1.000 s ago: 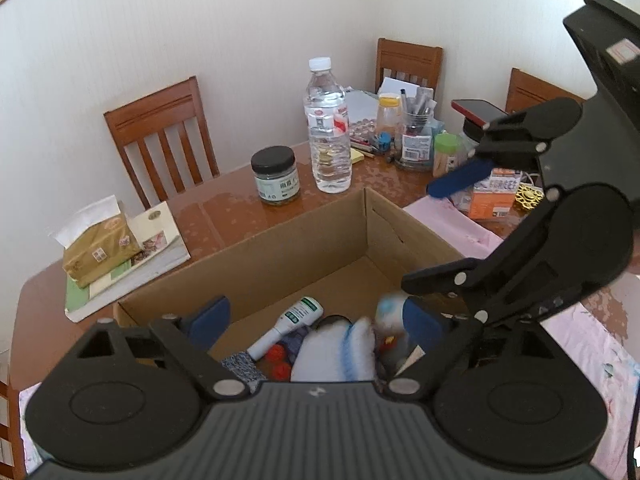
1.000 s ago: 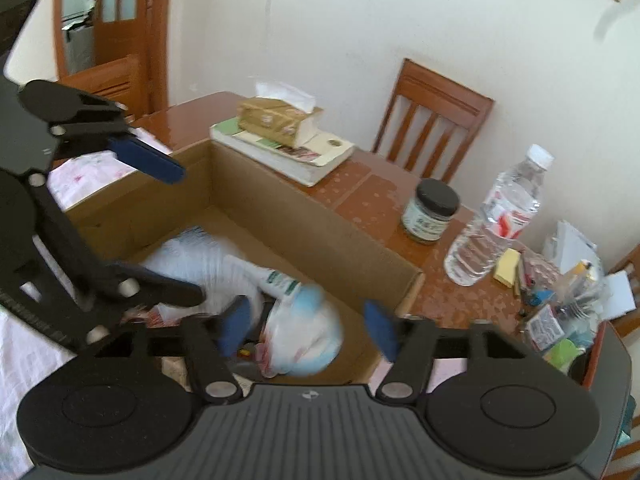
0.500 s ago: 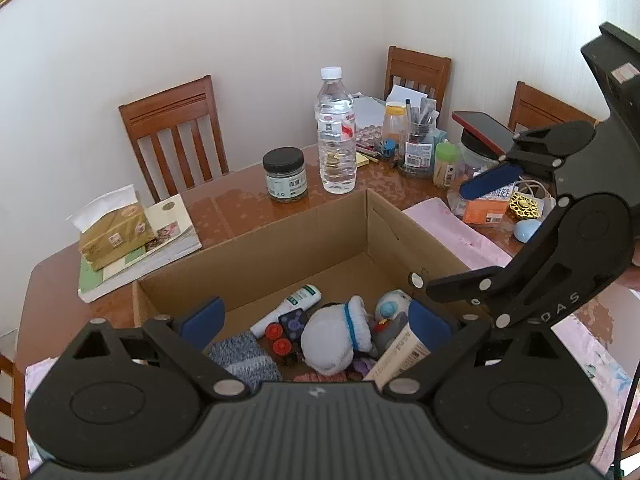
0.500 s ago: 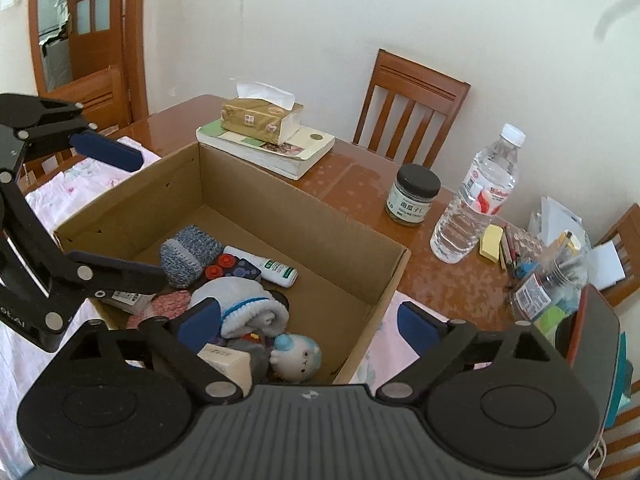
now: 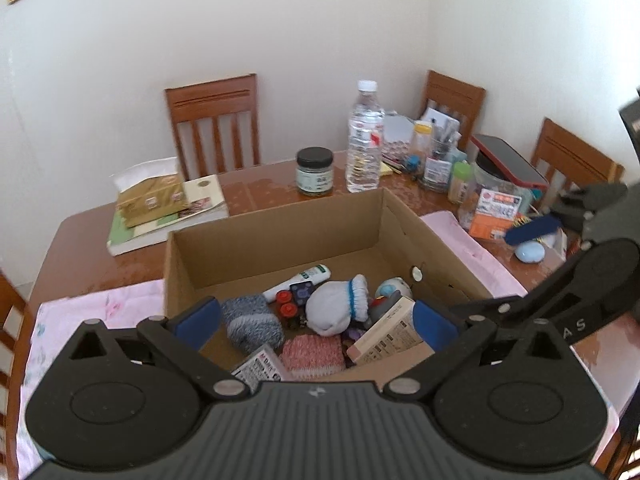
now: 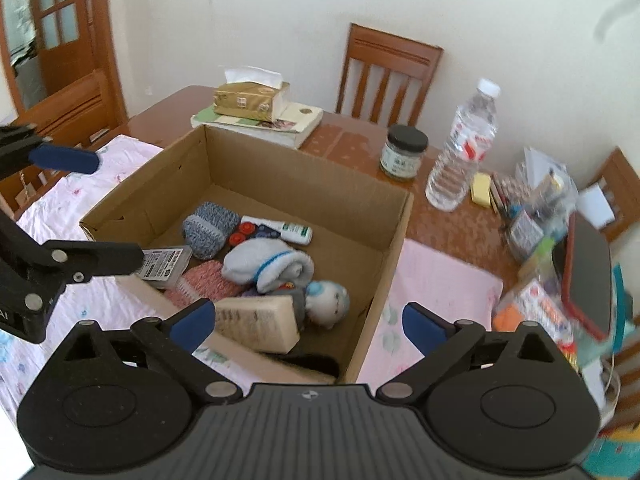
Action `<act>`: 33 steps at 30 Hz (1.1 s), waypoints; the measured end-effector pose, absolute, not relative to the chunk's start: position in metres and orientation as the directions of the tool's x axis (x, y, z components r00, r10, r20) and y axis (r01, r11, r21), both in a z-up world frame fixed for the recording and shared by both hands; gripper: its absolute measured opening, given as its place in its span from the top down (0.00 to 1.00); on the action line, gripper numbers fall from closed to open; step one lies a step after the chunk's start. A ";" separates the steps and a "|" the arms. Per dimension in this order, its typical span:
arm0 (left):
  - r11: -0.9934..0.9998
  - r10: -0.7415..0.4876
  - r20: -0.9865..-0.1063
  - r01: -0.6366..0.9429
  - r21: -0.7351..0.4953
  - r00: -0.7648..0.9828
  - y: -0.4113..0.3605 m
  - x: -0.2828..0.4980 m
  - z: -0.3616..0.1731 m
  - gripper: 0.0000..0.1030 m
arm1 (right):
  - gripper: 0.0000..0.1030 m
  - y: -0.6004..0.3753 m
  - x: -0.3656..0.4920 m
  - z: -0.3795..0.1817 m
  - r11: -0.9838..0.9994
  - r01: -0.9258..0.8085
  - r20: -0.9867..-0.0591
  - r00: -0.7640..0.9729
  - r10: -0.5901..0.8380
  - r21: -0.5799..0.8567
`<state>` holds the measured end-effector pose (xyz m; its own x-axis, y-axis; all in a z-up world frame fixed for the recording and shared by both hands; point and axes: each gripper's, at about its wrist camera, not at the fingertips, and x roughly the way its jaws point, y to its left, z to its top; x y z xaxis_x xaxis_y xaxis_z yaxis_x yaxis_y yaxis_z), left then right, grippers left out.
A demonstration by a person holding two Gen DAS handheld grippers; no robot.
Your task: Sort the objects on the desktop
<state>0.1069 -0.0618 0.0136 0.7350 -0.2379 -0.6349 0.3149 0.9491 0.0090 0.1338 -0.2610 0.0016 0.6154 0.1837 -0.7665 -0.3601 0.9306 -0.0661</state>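
Hovering above the near end of the cardboard box (image 5: pixel 276 236), both tools spread wide and carrying nothing: left gripper (image 5: pixel 316 322) over the box's near wall, right gripper (image 6: pixel 308 322) over its near right corner.

Lying sorted inside the box: white sock (image 5: pixel 336 310), grey knitted piece (image 5: pixel 252 322), pink knitted pad (image 5: pixel 314 354), white tube (image 5: pixel 298 278), beige carton (image 5: pixel 386 338), small round-headed figurine (image 6: pixel 330 300) and a labelled packet (image 6: pixel 164 264). Waiting unsorted on the table (image 5: pixel 260 192) beyond and beside the box: dark-lidded jar (image 5: pixel 315 171), water bottle (image 5: pixel 364 140), orange packet (image 5: pixel 494 216), pale blue oval object (image 5: pixel 529 253) and a crowded pen cup (image 5: pixel 438 160).

Risks, judging from this layout:
- Reaching for the far-right clutter, risking clipping the tall water bottle or the leaning red-edged case (image 6: pixel 588 260) and toppling either one.
- Crossing paths, risking the two tools colliding, with each already showing in the other's view.
- Dropping further items onto the heaped near end, risking the carton sliding or spilling over the low wall.

Hard to make out:
- Blurring along the right edge of the right wrist view, leaving the packets there unreadable.
- Hiding the box's nearest floor and wall behind both gripper bodies.
- Obscuring small items under the sock; identity of the red-capped pieces (image 5: pixel 285 302) remaining uncertain.
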 end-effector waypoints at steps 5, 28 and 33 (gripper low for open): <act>0.969 -0.175 -0.631 0.247 0.028 0.756 -0.058 0.090 0.009 0.01 | 0.00 -0.263 0.118 -0.002 0.955 -0.295 -0.783 0.595 0.181 -0.004; 0.993 -0.079 -0.762 0.115 -0.006 0.643 -0.042 0.053 0.019 0.01 | 0.00 -0.249 0.067 0.002 0.994 -0.092 -0.850 0.518 0.096 0.056; 0.996 -0.079 -0.794 0.078 -0.040 0.602 -0.031 0.059 0.020 0.01 | 0.00 -0.245 0.065 0.007 0.993 -0.083 -0.862 0.494 0.113 0.082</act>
<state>0.0587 -0.0309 0.0199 0.6023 -0.0785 -0.7944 0.0777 0.9962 -0.0396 0.0649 -0.2446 0.0067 0.4943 0.1126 -0.8620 -0.0829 0.9932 0.0822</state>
